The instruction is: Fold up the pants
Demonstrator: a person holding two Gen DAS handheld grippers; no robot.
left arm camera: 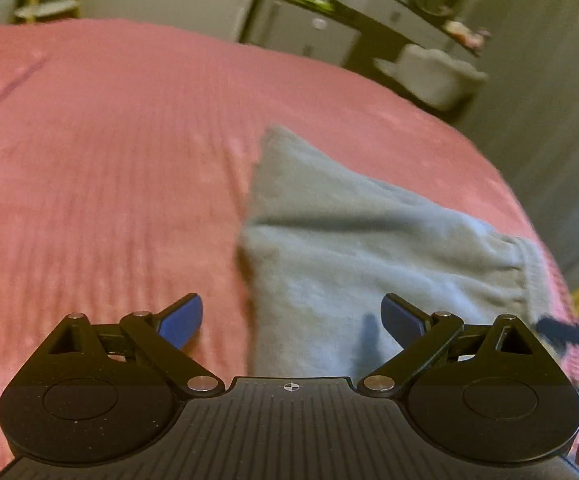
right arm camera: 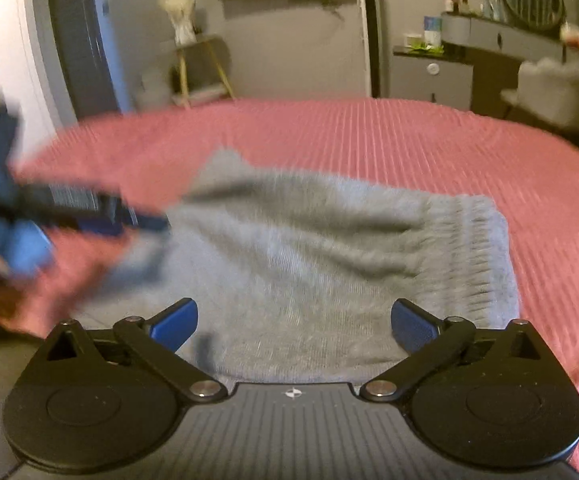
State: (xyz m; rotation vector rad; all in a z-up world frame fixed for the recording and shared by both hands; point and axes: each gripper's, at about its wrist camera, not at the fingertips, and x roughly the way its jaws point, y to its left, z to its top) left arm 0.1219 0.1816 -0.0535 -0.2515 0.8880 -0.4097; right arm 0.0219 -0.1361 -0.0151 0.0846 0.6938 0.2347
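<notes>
one pair of soft grey knit pants (right arm camera: 329, 248), folded into a thick bundle with a ribbed, gathered waistband on its right side, lies on a pink ribbed bedspread (left arm camera: 109, 160). the left gripper (left arm camera: 291, 318) and the right gripper (right arm camera: 293, 326), each with two blue pads, hang over the pants, both spread wide and grasping nothing.
</notes>
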